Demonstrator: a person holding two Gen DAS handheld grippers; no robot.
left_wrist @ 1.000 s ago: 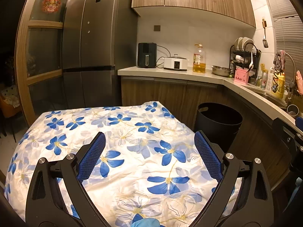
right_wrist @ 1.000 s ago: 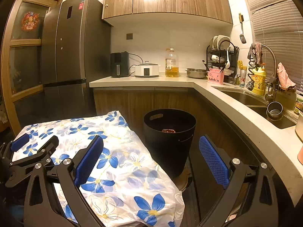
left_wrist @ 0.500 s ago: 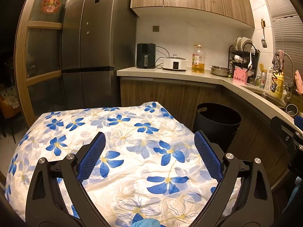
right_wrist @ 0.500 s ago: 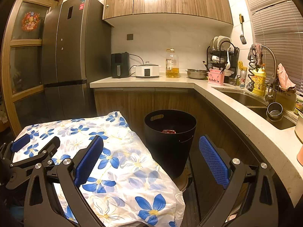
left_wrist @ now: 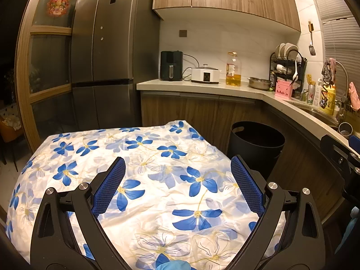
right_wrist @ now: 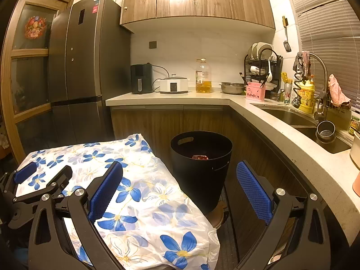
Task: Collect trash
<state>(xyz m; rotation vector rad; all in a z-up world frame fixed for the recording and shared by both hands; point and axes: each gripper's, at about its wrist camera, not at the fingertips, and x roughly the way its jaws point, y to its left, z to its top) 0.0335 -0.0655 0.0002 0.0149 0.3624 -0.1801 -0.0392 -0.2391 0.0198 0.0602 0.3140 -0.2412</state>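
Fingers spread, both grippers empty, bin ahead

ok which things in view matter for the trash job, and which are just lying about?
Job:
- black trash bin, red item already inside
- left gripper, open, empty
- right gripper, open, empty
- floral tablecloth, no trash visible on it

Lying about:
- fridge
- air fryer
- oil bottle
- dish rack
- sink
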